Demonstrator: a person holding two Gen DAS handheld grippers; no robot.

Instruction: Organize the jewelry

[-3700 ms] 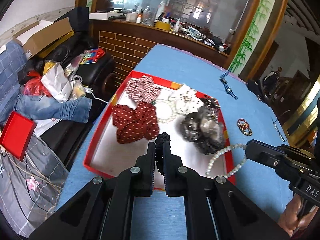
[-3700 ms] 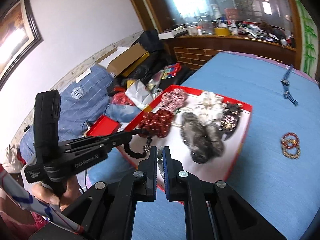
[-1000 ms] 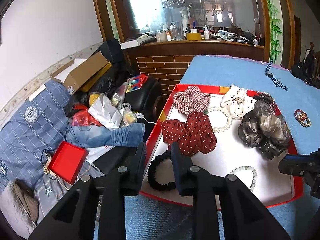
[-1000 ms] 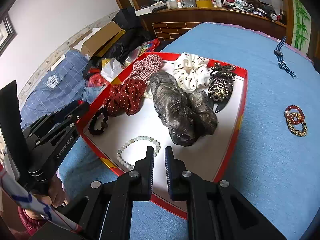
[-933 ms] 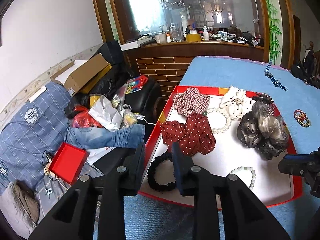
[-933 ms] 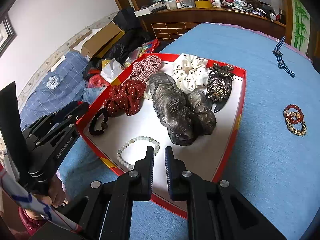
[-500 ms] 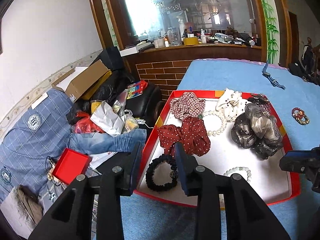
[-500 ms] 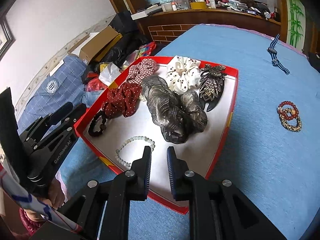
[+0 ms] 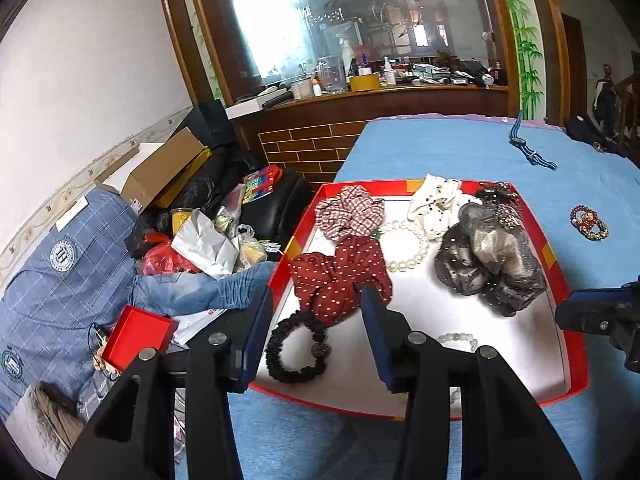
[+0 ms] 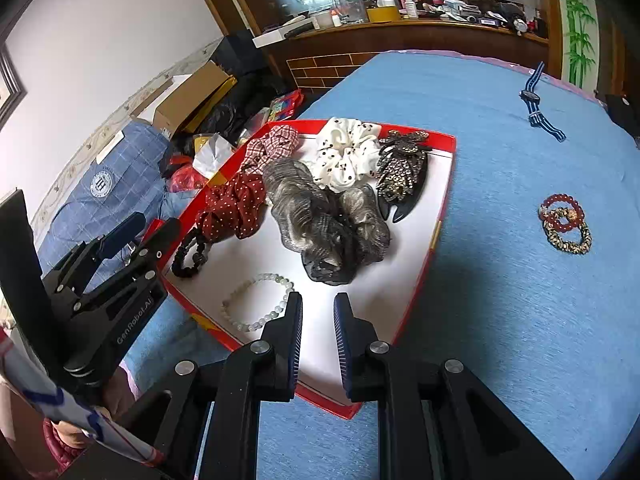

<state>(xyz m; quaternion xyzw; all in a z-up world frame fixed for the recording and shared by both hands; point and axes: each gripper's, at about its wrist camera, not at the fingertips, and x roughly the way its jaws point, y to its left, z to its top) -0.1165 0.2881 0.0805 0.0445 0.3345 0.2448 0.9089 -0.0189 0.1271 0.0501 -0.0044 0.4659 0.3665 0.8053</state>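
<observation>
A red tray (image 9: 557, 257) (image 10: 439, 222) on the blue table holds several scrunchies, a dark hair claw (image 10: 402, 168), a pearl bracelet (image 9: 408, 240), a black bead bracelet (image 9: 298, 350) (image 10: 190, 258) and a pale green bead bracelet (image 10: 256, 300) (image 9: 456, 338). My left gripper (image 9: 316, 300) (image 10: 150, 226) hangs over the tray's near left corner, its jaws opening. The black bracelet lies loose below them. My right gripper (image 10: 317, 308) stands narrowly open over the tray's near edge, beside the pale bracelet, holding nothing.
Out on the blue cloth, right of the tray, lie a red and a patterned bracelet (image 10: 564, 218) (image 9: 588, 222) and a striped-strap watch (image 10: 536, 104). Left of the table edge are a cardboard box (image 9: 160, 172), bags, clothes and a small red box (image 9: 136, 334).
The left jaws have spread wide and drawn back a little from the black bracelet, which stays in the tray. The right jaws have parted slightly. The pale bracelet lies where it was.
</observation>
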